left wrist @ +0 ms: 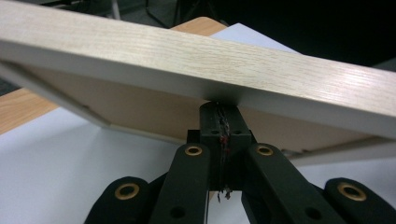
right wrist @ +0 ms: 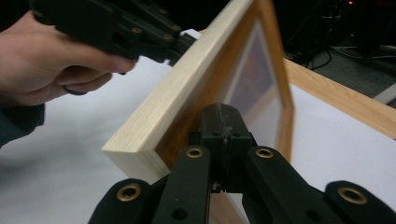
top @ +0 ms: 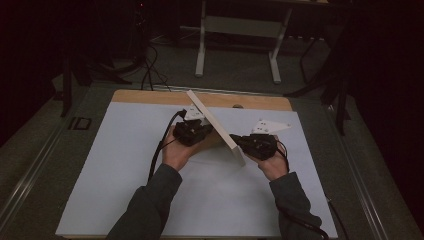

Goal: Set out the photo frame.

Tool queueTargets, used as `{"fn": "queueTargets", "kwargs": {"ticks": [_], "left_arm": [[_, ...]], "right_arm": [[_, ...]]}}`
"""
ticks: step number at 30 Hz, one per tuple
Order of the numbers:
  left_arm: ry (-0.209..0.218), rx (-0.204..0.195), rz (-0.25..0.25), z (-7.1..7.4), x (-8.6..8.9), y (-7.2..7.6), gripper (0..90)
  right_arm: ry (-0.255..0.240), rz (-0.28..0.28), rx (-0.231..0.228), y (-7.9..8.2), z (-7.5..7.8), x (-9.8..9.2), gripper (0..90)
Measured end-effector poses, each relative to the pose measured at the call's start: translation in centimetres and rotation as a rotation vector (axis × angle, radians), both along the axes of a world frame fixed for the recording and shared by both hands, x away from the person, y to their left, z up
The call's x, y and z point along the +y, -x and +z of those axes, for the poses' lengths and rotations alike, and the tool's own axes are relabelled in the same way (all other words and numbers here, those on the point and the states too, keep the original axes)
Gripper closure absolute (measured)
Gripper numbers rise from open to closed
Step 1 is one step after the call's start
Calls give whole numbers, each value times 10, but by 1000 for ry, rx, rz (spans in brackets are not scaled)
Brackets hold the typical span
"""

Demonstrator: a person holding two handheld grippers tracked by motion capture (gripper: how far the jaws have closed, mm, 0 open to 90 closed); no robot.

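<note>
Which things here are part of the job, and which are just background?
In use:
wooden frame, tilted up on edge
left hand-held gripper
right hand-held gripper
white sheet

Just background:
white stand beyond the table
floor cables

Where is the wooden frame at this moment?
In the high view, the wooden frame stands tilted on edge over the middle of the white sheet, between the left tool and the right tool.
</note>
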State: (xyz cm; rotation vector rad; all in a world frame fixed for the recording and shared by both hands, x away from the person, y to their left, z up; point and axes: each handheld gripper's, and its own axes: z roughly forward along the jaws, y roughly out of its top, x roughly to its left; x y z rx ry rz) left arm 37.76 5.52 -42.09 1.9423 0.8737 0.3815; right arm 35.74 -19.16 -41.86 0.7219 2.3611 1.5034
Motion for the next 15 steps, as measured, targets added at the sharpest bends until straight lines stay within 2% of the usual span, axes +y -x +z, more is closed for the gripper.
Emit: {"fn": "queueTargets", "kwargs": {"ticks": [15], "left_arm": [[16,5,-40,-2,4,-5,900]], "right_arm": [[16,42,-9,6,1,13,899]]}}
